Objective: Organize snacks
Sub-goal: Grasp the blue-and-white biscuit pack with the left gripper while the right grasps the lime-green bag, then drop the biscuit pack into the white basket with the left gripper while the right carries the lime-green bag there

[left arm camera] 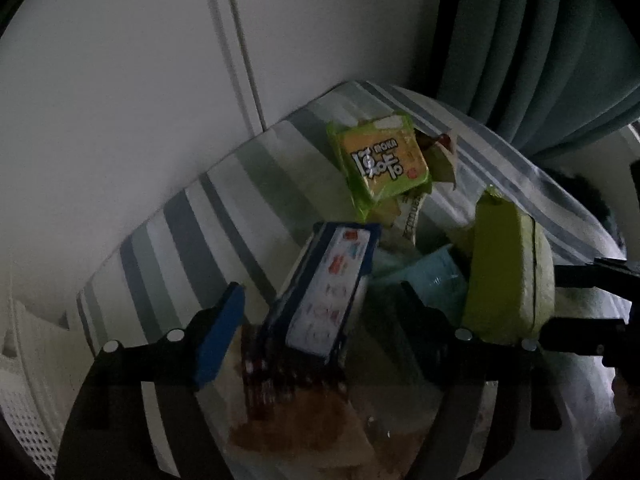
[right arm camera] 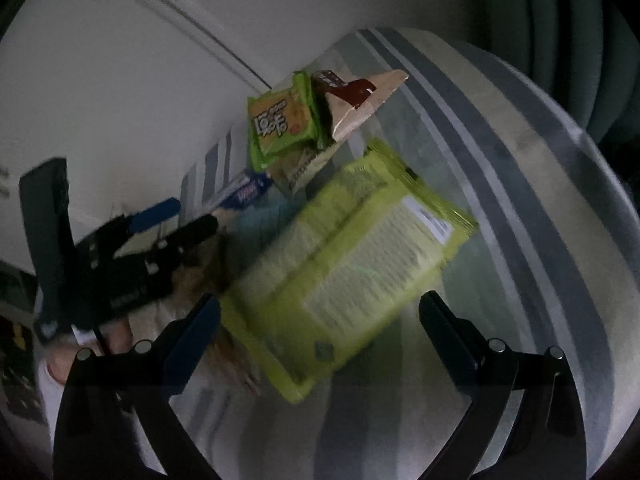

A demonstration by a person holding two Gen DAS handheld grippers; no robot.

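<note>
Both tongs are spread wide and hold nothing. Left tongs (left arm camera: pixel 320 320) hover over a blue and white box (left arm camera: pixel 328 292) that leans up on a brown packet (left arm camera: pixel 296 400), so I think the box is next to be picked. It has small red marks on it, too blurry to read. Behind it sits a small green and yellow pack (left arm camera: pixel 380 160) with bold Korean letters and "MOKN". Right tongs (right arm camera: pixel 320 328) wait around a big lime green bag (right arm camera: pixel 348 264), lying label side up on the striped cover (right arm camera: pixel 520 160). Its print is too tiny to read.
</note>
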